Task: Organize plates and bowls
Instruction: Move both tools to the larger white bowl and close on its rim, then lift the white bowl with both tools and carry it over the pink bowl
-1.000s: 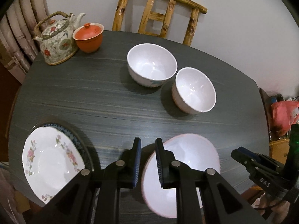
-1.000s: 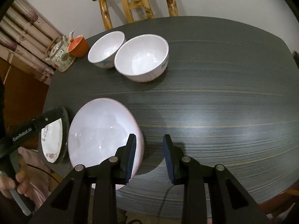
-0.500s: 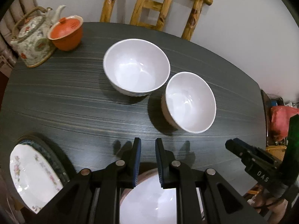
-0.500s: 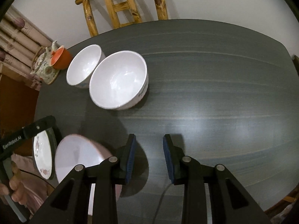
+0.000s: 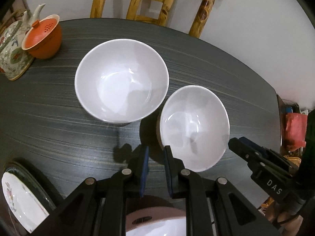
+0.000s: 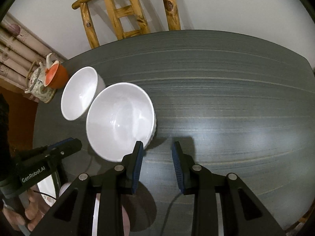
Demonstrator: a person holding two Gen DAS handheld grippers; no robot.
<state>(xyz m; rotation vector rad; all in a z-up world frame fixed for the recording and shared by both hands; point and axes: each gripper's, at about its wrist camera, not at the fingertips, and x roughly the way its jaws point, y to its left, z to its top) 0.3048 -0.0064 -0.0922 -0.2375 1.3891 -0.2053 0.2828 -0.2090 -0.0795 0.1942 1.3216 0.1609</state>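
Two white bowls stand side by side mid-table: one [image 5: 122, 80] [image 6: 80, 96] further left, the other [image 5: 194, 127] [image 6: 120, 120] to its right. My left gripper [image 5: 156, 153] [image 6: 72, 141] hovers just in front of the gap between them, jaws slightly apart and empty. My right gripper [image 6: 157, 149] [image 5: 236, 142] is open over bare table, its left finger [image 6: 137, 153] at the right bowl's near rim. A pink-rimmed white plate [image 5: 155, 224] lies under the left gripper's body. A floral plate [image 5: 17, 194] lies on a dark plate at the near left edge.
A floral teapot [image 5: 11, 45] and an orange lidded cup [image 5: 42, 39] stand at the far left of the dark table [image 6: 226, 108]. A wooden chair [image 6: 128, 15] stands behind the table. A person's hand [image 6: 23, 214] holds the left gripper.
Both grippers moved forward across the table and a little lower, from over the pink-rimmed plate to the two bowls. The plates slid to the bottom of both views. Jaw gaps look unchanged.
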